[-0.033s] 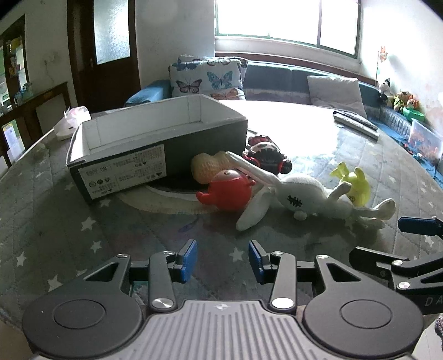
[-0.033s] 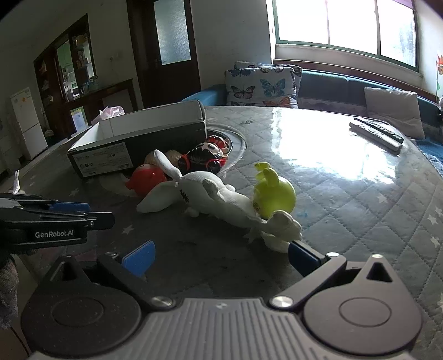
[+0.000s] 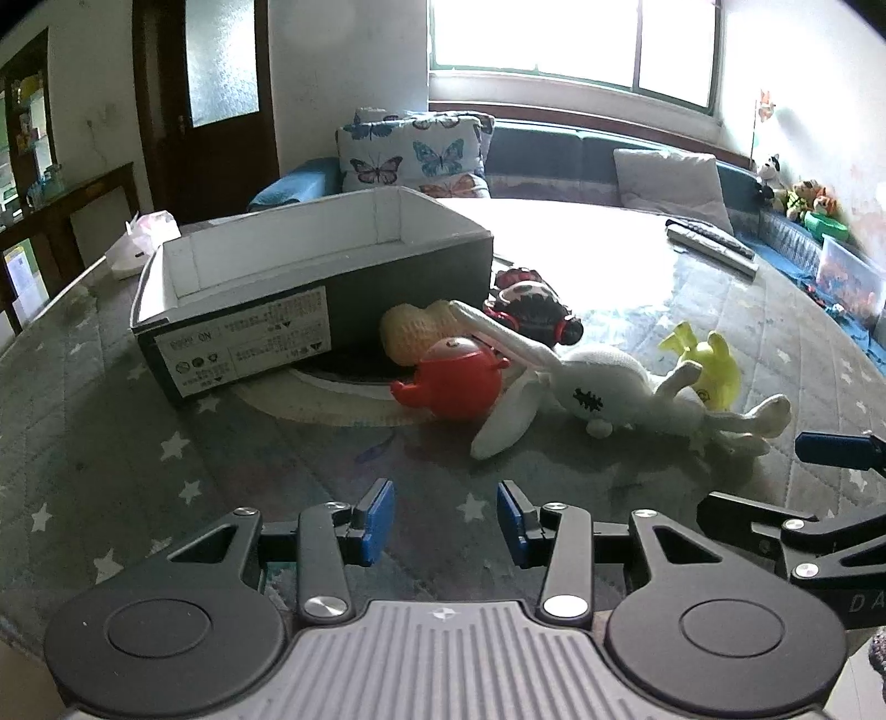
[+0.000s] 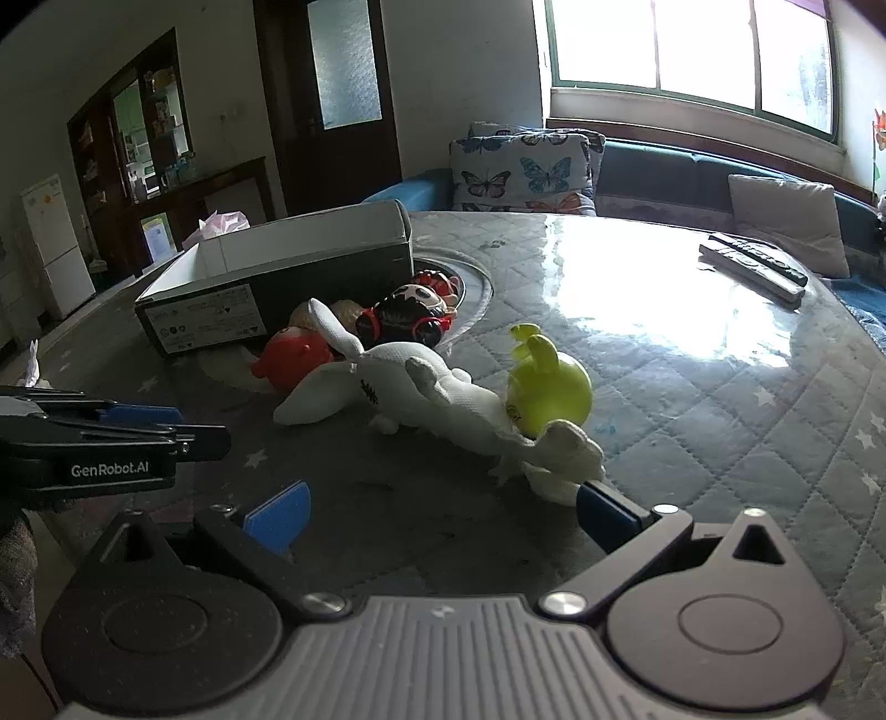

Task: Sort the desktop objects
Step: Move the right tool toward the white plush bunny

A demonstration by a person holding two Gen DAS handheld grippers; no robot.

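A dark wooden door (image 3: pixel 221 105) is standing at the upper left of the left wrist view, and below it an open shoebox (image 3: pixel 310 293) is sitting on the star-quilted tabletop (image 3: pixel 111 443). Right of the box, a red round toy (image 3: pixel 454 379), a white plush rabbit (image 3: pixel 603 387) and a yellow-green toy (image 3: pixel 714 371) are lying clustered mid-frame, with a butterfly cushion (image 3: pixel 410 152) and bright window (image 3: pixel 570 44) behind. The left gripper (image 3: pixel 446 520) is hovering spread and empty at the bottom, while the right gripper (image 4: pixel 443 515) is gaping wide, one pad beside the rabbit's foot.

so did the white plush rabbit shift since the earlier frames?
No. In the left wrist view the white plush rabbit lies in the same spot relative to the open box; its ear is draped by the red toy as before.
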